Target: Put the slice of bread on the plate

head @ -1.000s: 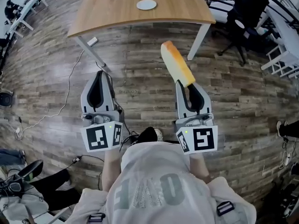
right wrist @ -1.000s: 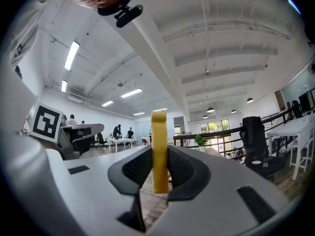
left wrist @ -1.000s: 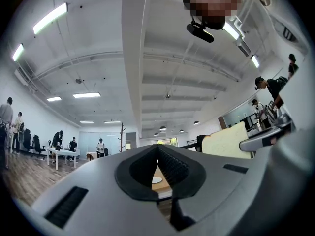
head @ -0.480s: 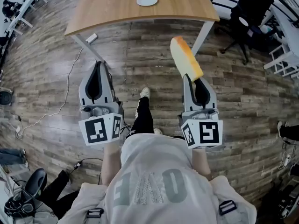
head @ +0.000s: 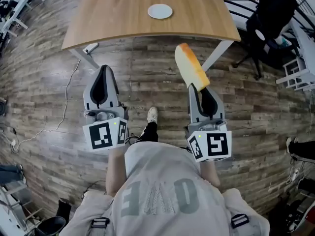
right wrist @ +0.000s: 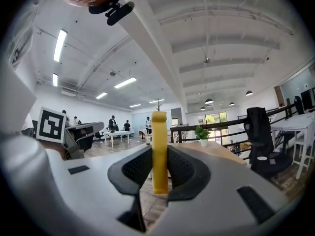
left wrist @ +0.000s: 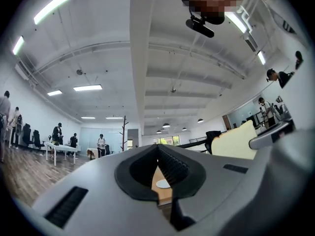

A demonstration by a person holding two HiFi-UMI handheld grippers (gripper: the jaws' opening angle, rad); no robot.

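Observation:
My right gripper (head: 197, 88) is shut on a slice of bread (head: 190, 67), pale with an orange-brown crust, which stands up on edge between the pads (right wrist: 138, 167) and points toward the table. The slice (right wrist: 159, 151) is upright in the right gripper view. A small white plate (head: 160, 11) lies on the wooden table (head: 118, 14) ahead, still well beyond both grippers. My left gripper (head: 104, 70) is level with the right one on the left, shut and holding nothing. The plate (left wrist: 163, 184) shows through its closed jaws.
I stand on a plank floor, with a shoe (head: 152, 115) between the grippers. White table legs (head: 81, 57) and a cable (head: 69, 95) are at the left, and a black office chair (head: 263, 21) stands right of the table. A potted plant (right wrist: 202, 134) sits on the table.
The table and plate have drawn nearer in the head view as the person walks toward them. Both grippers have been carried forward, with the bread still gripped in the right one.

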